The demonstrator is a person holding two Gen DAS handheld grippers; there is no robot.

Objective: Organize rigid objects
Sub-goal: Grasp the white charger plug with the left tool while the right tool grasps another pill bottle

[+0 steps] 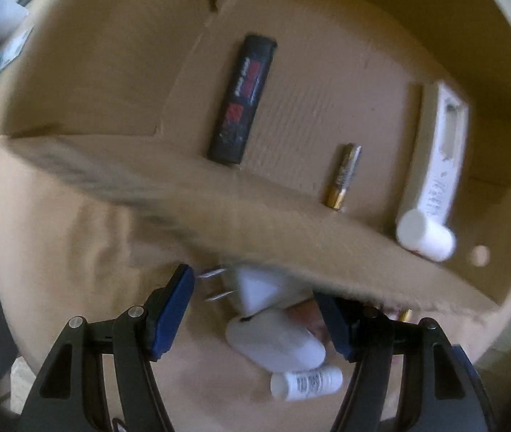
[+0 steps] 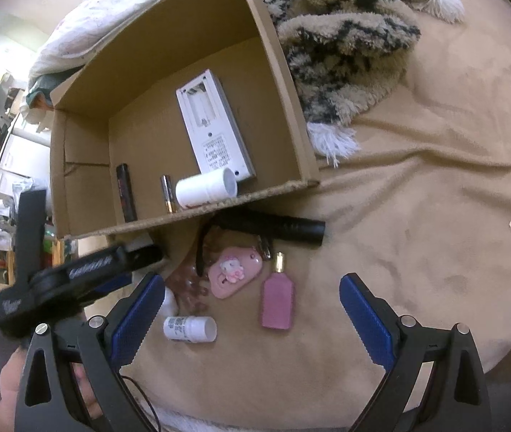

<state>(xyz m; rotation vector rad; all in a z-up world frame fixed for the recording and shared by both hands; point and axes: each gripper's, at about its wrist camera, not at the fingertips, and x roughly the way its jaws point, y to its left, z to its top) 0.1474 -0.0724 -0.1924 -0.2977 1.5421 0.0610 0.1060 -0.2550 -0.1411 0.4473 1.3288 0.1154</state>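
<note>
Reaching left gripper [image 1: 255,309] down over white charger [image 1: 259,288] outside the box [image 1: 219,198]; jaws half open, straddling it, nothing held. Right gripper [image 2: 251,316] wide open, empty, above small bottle [image 2: 190,328]. Next: lower, close, lift into box.

A shaggy patterned throw [image 2: 345,36] lies beside rumpled bedding [image 2: 111,10].

Soft daylight, fairly bright. Left wrist view motion-blurred, worst on near cardboard box [image 1: 219,194] wall. Right wrist view sharper. Fisheye bending, dark corners in both.
</note>
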